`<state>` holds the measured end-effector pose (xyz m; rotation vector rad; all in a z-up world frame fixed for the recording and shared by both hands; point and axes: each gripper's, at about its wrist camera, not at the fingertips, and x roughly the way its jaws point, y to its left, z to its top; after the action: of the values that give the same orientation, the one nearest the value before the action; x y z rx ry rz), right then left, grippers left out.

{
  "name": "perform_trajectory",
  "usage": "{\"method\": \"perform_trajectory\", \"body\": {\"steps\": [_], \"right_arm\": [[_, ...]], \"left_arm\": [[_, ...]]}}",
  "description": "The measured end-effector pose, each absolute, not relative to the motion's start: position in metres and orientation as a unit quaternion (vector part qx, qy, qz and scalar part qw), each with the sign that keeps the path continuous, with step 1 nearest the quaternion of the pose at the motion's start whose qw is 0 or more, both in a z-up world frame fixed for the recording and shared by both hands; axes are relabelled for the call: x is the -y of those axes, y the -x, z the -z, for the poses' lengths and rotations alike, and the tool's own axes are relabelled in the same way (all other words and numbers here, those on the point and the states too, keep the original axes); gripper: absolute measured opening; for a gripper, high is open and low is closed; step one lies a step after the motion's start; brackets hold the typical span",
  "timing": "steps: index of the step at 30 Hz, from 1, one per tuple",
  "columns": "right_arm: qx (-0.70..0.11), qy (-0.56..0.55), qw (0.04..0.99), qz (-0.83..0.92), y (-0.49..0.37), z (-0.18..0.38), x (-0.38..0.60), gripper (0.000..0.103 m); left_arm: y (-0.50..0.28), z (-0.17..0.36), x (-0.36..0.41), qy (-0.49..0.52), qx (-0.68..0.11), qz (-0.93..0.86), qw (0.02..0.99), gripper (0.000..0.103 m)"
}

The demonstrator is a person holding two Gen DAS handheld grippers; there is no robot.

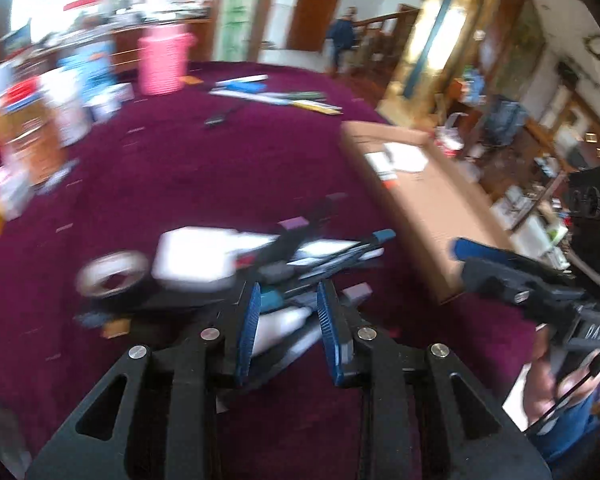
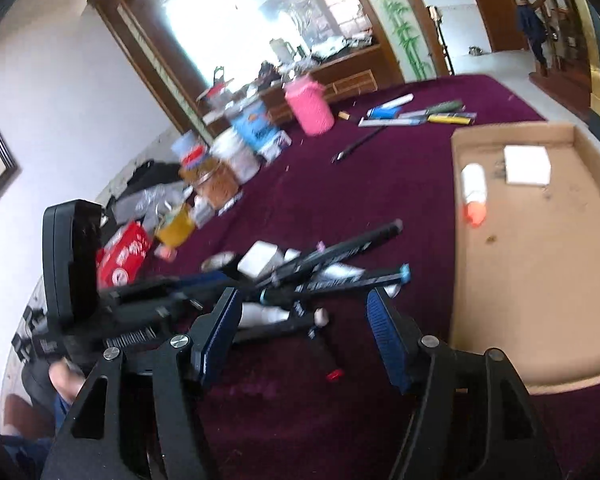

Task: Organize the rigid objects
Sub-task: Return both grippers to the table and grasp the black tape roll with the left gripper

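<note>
Both views are motion-blurred. The work surface is a table covered in a dark magenta cloth (image 2: 340,208).

Near the front of the cloth lies a loose pile of markers (image 2: 332,268): long black barrels with white lettering, lying crossed at different angles. One has a blue end cap, another a pale purple one. A white tube-shaped item (image 2: 260,314) lies at the near edge of the pile, and a small red item (image 2: 334,375) lies apart on the cloth, closer to the camera. Just beside the pile on the left are a white flat box (image 1: 196,256) and a roll of tape (image 1: 112,276), the roll touching or nearly touching the box; blur prevents certainty.

To the right of the pile sits a shallow cardboard tray (image 2: 580,320). It holds a white bottle with an orange cap (image 2: 474,192), lying on its side, and a white square pad (image 2: 527,165).

The left gripper (image 1: 287,312) has its blue-padded fingers parted with a narrow gap, hovering over the near end of the marker pile. Whether the pads touch anything cannot be told. The right gripper (image 2: 304,332) is spread wide and holds nothing, positioned between the pile and the tray.

At the far side of the cloth are a pink cylindrical container (image 2: 310,108), more pens and flat items (image 2: 420,114), and assorted boxes and jars (image 2: 228,160) at the left.
</note>
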<state>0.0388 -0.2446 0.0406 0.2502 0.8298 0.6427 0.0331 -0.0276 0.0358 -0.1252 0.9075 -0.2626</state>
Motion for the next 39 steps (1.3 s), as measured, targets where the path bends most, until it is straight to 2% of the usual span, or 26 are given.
{"method": "perform_trajectory", "body": {"steps": [3, 5, 7, 19, 22, 23, 24, 34, 39], "right_arm": [[-0.403, -0.12, 0.852, -0.312, -0.037, -0.032, 0.237, 0.06], [-0.405, -0.122, 0.852, -0.309, -0.037, -0.028, 0.237, 0.06], [-0.404, -0.124, 0.852, -0.31, -0.034, -0.027, 0.239, 0.06], [-0.415, -0.112, 0.848, -0.308, -0.024, -0.021, 0.24, 0.06], [-0.418, -0.11, 0.846, -0.313, -0.023, -0.019, 0.236, 0.06], [-0.42, -0.109, 0.845, -0.314, -0.023, -0.019, 0.234, 0.06], [-0.421, -0.11, 0.844, -0.314, -0.023, -0.018, 0.233, 0.06], [-0.45, -0.109, 0.829, -0.313, -0.049, -0.012, 0.217, 0.06], [-0.466, -0.11, 0.822, -0.308, -0.077, -0.006, 0.207, 0.06]], "left_arm": [[-0.038, -0.028, -0.013, 0.075, -0.451, 0.077, 0.886, 0.029], [-0.047, -0.018, -0.038, 0.092, -0.468, 0.06, 0.877, 0.056], [-0.049, -0.012, -0.049, 0.106, -0.465, 0.054, 0.877, 0.062], [-0.095, 0.026, -0.039, 0.061, -0.5, 0.013, 0.864, 0.066], [-0.099, 0.03, -0.048, 0.076, -0.487, 0.009, 0.87, 0.064], [-0.097, 0.03, -0.05, 0.082, -0.484, 0.01, 0.871, 0.058], [-0.096, 0.029, -0.051, 0.083, -0.483, 0.011, 0.871, 0.058], [-0.04, 0.002, -0.052, 0.102, -0.452, 0.038, 0.886, 0.058], [-0.003, 0.009, -0.049, 0.11, -0.455, 0.049, 0.882, 0.058]]}}
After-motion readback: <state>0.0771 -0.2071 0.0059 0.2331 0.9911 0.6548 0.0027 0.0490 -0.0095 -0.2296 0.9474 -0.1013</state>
